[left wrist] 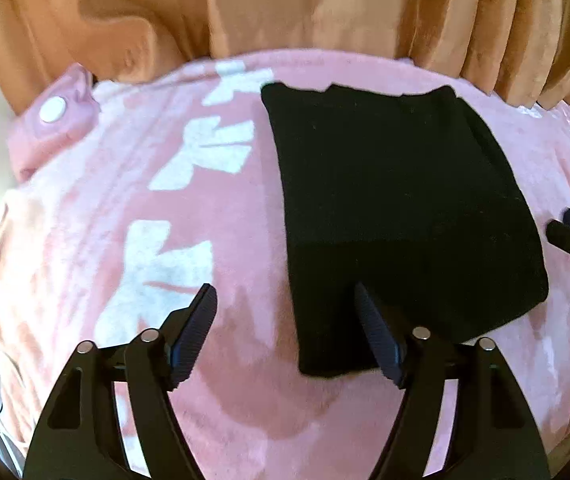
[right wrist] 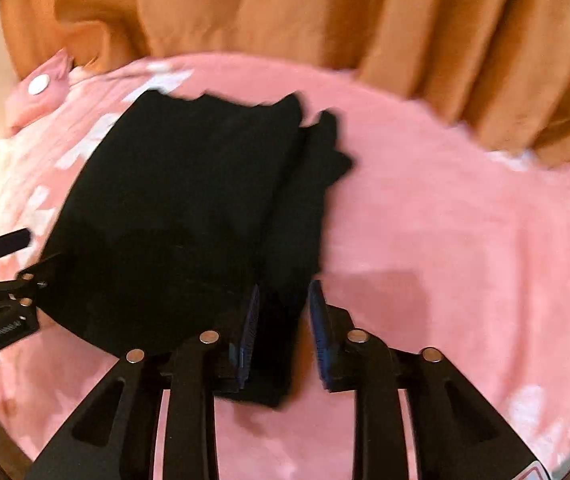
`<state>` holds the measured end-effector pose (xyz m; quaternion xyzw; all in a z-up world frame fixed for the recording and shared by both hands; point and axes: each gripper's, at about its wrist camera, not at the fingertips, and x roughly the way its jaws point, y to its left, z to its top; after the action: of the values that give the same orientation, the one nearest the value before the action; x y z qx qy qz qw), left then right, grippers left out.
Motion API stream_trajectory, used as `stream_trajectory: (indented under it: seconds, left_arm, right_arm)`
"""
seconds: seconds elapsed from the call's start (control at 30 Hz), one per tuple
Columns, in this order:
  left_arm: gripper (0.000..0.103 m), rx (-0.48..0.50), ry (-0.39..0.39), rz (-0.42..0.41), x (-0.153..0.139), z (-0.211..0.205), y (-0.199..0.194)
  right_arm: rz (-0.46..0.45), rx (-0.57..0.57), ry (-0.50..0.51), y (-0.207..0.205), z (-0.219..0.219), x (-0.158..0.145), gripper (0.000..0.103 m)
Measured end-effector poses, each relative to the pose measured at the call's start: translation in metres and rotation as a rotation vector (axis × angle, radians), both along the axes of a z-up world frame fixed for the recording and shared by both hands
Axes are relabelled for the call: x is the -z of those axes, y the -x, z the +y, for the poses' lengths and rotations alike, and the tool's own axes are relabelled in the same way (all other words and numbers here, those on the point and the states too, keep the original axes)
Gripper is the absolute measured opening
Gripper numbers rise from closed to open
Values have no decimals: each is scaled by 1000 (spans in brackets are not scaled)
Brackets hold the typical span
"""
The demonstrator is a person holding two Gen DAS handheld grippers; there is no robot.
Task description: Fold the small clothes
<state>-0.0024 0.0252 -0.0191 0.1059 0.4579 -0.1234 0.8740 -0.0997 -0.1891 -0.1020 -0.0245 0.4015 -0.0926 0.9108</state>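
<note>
Seemingly mid-fold: in the left wrist view, the left gripper [left wrist: 285,308] stands wide apart, empty, astride the lower-left corner of the black garment [left wrist: 397,208] at frame centre. In the right wrist view, the right gripper [right wrist: 283,300] straddles the garment's near edge, pads slightly parted, unclamped. Next probably comes regripping.

A pink blanket [left wrist: 245,380] with white bows carries a folded black garment [left wrist: 397,200] lying flat.

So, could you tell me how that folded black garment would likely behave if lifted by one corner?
The black garment would probably droop and unfold, since its layers lie loosely stacked. It looks light. The plush pink blanket may grip it if pushed.
</note>
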Motion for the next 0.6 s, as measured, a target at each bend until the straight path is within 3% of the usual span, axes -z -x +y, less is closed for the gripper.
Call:
stream_trajectory:
  seconds: [0.13,0.23,0.3,0.43,0.6]
  left_arm:
    - [86,-48,45,-16,-1,4,20]
    - [86,-64,4,-13,3,1,30]
    - [86,-83,-3,-20,4,2,35]
    - [87,-130,1,-25,6,7,40]
    - [89,-194,72,45,12,15,42]
  right_arm:
    - [-51,67,-83,29,-8,-5,47]
    - [-83,91,-79,38,-4,-7,63]
    - [-103,121,-53,43,-9,-8,68]
    - [-96,158,-117,61,-15,6,72]
    - [-34,166,-155,68,-13,26,72]
